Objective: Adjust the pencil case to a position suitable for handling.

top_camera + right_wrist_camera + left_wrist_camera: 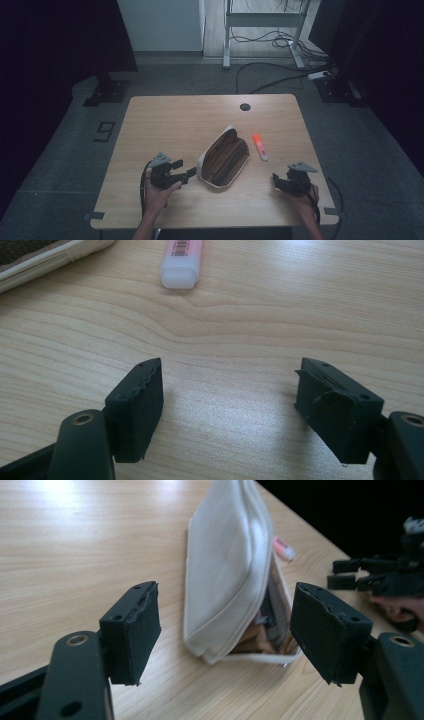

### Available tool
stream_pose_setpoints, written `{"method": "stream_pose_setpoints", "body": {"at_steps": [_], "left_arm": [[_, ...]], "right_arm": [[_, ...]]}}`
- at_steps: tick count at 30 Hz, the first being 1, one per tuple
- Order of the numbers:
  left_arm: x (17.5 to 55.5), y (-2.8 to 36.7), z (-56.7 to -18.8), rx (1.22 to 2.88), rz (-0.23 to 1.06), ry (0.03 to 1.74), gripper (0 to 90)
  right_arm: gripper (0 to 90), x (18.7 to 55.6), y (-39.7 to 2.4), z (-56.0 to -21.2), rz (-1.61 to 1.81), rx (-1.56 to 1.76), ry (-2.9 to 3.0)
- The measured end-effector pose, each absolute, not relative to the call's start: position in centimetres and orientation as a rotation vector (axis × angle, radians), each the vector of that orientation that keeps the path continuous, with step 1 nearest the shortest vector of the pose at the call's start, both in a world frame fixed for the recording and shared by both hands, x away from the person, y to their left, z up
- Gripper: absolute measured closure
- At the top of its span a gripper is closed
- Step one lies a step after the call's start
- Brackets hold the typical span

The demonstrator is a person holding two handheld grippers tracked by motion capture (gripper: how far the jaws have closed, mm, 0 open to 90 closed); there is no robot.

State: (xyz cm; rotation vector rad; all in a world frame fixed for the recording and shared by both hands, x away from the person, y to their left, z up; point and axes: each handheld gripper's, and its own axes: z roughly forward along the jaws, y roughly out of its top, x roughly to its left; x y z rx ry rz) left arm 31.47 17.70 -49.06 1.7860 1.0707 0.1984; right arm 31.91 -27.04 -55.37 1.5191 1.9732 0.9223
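The white pencil case (223,159) lay unzipped near the middle of the wooden counter (170,120), its brown lining showing. The left claw (189,173) sat just beside the case's near end with its jaws apart and nothing between them. An orange-capped marker (259,146) rested on the counter just right of the case. The right claw (275,179) hovered near the counter's right edge, jaws apart over bare wood, well short of the marker. What lay inside the case was hard to make out.
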Motion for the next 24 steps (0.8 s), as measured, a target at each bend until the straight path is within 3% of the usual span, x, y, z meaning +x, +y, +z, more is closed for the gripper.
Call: {"method": "stream_pose_setpoints", "body": {"at_steps": [24], "left_arm": [[31.2, 19.0, -50.6, 1.836, 0.199, 1.108, 29.6]], "right_arm": [[28.5, 32.0, -26.9, -55.1, 0.934, 1.505, 1.965]]}}
